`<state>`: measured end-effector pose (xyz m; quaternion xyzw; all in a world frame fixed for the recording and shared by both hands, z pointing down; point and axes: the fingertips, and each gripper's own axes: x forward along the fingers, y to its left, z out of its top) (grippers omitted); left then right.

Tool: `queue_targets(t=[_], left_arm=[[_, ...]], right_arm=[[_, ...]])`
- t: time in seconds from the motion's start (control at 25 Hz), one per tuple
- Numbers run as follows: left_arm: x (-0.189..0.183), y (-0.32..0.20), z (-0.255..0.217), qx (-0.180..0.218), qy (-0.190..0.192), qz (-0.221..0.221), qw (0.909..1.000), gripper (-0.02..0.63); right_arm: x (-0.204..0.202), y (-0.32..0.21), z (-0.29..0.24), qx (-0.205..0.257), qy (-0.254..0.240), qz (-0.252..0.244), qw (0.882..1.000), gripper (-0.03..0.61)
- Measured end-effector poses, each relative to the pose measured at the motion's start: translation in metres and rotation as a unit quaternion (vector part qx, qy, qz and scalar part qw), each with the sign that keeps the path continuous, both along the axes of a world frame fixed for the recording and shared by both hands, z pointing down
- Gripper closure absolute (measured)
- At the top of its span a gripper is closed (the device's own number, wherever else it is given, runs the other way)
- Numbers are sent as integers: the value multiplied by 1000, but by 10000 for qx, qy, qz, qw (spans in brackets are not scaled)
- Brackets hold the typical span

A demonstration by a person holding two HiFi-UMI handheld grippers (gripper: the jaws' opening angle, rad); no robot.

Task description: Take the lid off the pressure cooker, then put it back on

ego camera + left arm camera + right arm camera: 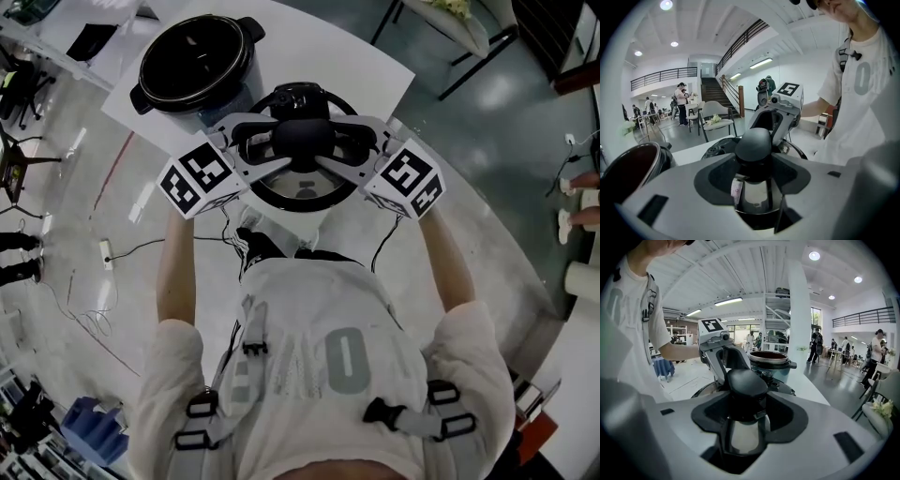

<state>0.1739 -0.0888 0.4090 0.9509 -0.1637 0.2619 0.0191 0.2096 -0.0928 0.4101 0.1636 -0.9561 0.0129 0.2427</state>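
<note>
Left gripper [753, 157] and right gripper [746, 392] each clamp the lid [300, 192] knob [300, 134], jaws partly spread. Pot [192, 56] at lid's 10 o'clock.

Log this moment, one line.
black round lid: off, beside open black cooker | left gripper: shut on lid knob | right gripper: same

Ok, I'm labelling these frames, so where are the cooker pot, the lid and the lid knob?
cooker pot [197, 61]: head view, dark inside.
lid [302, 192]: head view, front part near rim.
lid knob [753, 143]: left gripper view, rounded top.
</note>
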Motion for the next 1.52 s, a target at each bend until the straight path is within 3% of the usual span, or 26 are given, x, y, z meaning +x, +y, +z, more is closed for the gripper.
queue_targets(t=[0.64, 1.52], left_arm=[[-18, 16, 110, -640, -411, -349, 9965, 379], [-17, 9, 146, -638, -750, -320, 9946, 379]], right_arm=[[-18, 14, 106, -408, 379, -235, 9982, 342], [-15, 8, 147, -502, 668, -143, 9964, 344]])
